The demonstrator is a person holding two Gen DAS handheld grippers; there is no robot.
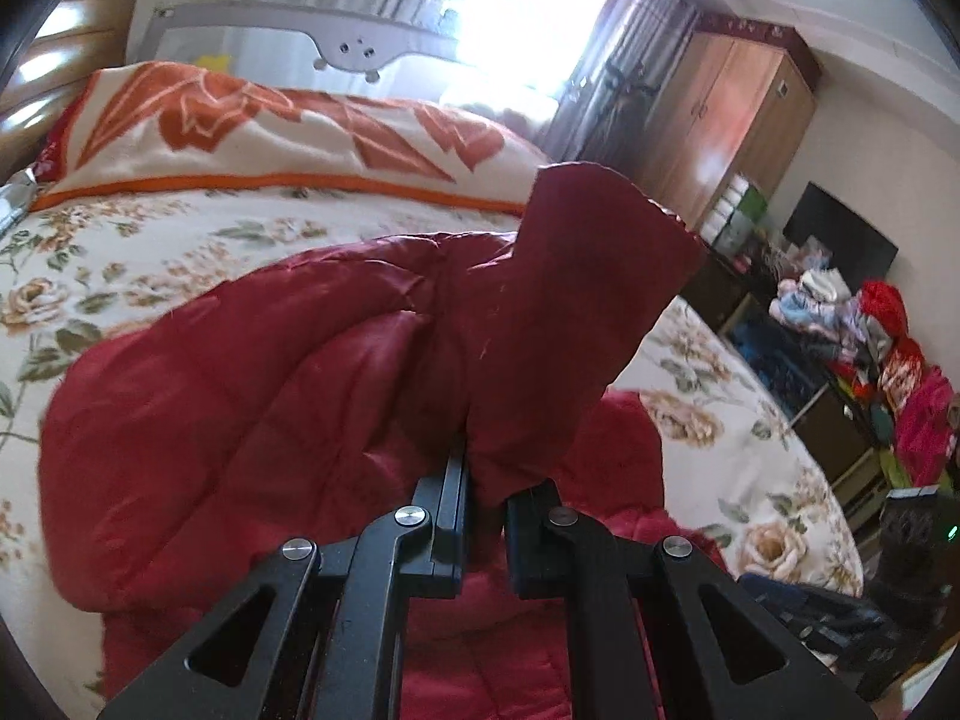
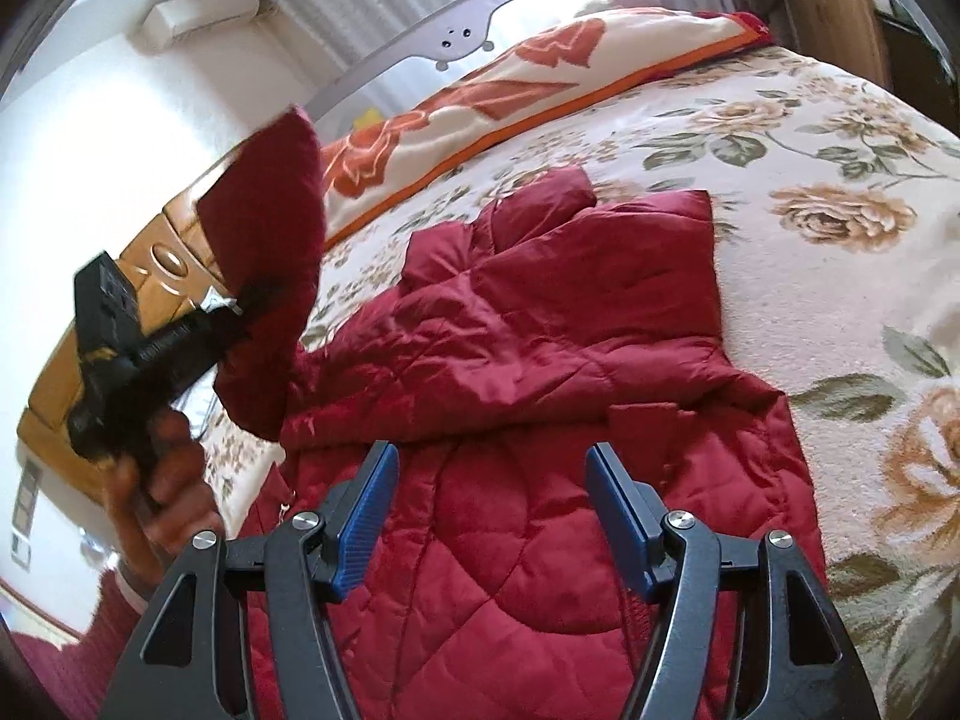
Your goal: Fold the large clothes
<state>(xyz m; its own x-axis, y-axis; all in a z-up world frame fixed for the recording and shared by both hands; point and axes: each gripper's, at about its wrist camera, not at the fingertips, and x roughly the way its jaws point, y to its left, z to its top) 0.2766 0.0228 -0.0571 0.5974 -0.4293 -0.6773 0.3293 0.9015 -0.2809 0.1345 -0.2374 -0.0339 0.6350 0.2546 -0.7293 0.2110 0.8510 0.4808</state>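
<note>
Left fingers (image 1: 447, 498) clamped on raised dark-red quilted jacket sleeve (image 1: 576, 312); right fingers (image 2: 369, 501) apart. Lay sleeve flat across jacket body, smooth.

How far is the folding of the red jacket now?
Early stage. Done: the jacket lies spread on the bed. In hand: the left gripper is shut on a sleeve and holds it lifted. The right gripper is open above the jacket. Left: laying the sleeve across and folding the body.
</note>
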